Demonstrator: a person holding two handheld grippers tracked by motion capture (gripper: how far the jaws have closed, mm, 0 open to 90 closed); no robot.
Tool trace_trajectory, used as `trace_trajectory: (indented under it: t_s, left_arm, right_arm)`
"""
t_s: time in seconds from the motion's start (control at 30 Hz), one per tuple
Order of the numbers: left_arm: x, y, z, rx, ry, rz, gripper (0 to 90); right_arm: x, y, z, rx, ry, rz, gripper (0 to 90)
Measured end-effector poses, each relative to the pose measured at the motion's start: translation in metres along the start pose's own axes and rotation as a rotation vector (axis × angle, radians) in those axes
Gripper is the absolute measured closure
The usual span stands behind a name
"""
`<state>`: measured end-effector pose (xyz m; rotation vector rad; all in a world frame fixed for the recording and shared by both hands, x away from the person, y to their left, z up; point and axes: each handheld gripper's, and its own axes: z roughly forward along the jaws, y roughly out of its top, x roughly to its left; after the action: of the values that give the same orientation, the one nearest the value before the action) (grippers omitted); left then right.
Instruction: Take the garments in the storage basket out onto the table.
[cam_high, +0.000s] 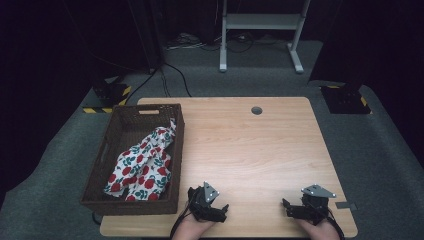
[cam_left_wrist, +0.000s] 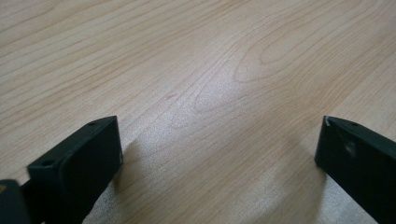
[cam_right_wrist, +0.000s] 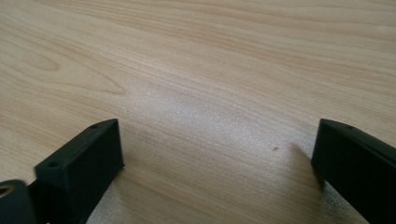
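A white cloth with red and green fruit print (cam_high: 144, 167) lies crumpled in a dark woven basket (cam_high: 112, 127) at the table's left side. My left gripper (cam_high: 223, 210) rests near the front edge, just right of the basket, open with bare wood between its jaws (cam_left_wrist: 219, 135). My right gripper (cam_high: 286, 205) rests near the front right corner, also open over bare wood (cam_right_wrist: 217, 135). Both point toward the table's middle. A hand holds each from below.
The light wooden table (cam_high: 250, 145) has a round cable hole (cam_high: 256, 110) near its far edge. A small grey patch (cam_high: 346, 205) sits at the right edge. Beyond the table stand a white frame (cam_high: 260, 30) and floor cables (cam_high: 175, 75).
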<state>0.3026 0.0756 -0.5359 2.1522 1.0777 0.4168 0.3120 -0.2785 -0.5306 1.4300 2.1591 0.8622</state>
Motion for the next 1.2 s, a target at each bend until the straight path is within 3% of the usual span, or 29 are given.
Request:
trace_trajectory:
  t_s: [0.67, 0.8, 0.97, 1.2]
  left_arm:
    - [-0.001, -0.002, -0.003, -0.017, -0.016, 0.007, 1.6]
    - [0.0, -0.003, -0.006, -0.06, -0.024, 0.009, 0.4]
    - [-0.001, -0.001, -0.012, -0.076, -0.026, 0.034, 0.4]
    - [-0.002, 0.009, -0.034, -0.181, -0.03, 0.053, 0.4]
  right_arm:
    - [0.001, 0.0, 0.0, 0.003, -0.005, -0.003, 0.0]
    - [0.001, 0.0, 0.0, 0.003, -0.004, -0.004, 0.0]
    - [0.001, 0.0, 0.001, 0.003, 0.0, -0.008, 0.0]
    - [0.002, 0.001, 0.001, 0.004, 0.003, -0.01, 0.0]
